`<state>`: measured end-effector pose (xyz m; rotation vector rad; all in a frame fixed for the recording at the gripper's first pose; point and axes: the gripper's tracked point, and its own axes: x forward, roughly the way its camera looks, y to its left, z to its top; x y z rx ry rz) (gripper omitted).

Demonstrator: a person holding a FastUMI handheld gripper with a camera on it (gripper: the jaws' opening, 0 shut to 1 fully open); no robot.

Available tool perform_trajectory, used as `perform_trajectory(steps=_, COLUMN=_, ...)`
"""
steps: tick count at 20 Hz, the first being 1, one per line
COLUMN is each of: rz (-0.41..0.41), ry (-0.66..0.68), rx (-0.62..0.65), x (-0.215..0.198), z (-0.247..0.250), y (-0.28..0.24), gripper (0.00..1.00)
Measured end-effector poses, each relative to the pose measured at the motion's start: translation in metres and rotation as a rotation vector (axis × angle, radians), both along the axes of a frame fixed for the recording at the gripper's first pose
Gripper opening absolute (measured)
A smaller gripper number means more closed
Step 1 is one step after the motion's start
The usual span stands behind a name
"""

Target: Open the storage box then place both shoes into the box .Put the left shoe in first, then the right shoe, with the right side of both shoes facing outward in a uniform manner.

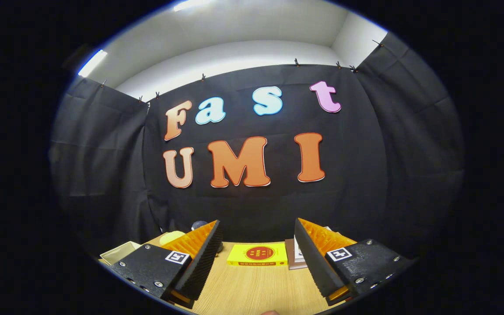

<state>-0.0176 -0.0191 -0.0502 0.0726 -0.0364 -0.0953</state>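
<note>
My gripper is held level above a wooden table, pointing at the booth's back wall. Its two fingers stand wide apart with nothing between them, so it is open. Beyond the gap between the fingers, a yellow book with a red round mark lies flat at the far edge of the table.
A brownish book with a white one on top lies right of the yellow book, partly behind the right finger. Behind the left finger are a pale tray, a yellow object and a dark rounded thing. Black cloth closes the booth.
</note>
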Motion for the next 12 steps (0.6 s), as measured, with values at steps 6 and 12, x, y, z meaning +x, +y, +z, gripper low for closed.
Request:
perform_trajectory(steps=6, rz=-0.013, ry=-0.022, rx=-0.035, x=-0.007, z=0.008, y=0.003, gripper=0.98)
perform_trajectory(steps=12, rz=0.001, ry=-0.021, rx=-0.052, x=-0.004, z=0.011, y=0.013, gripper=0.98)
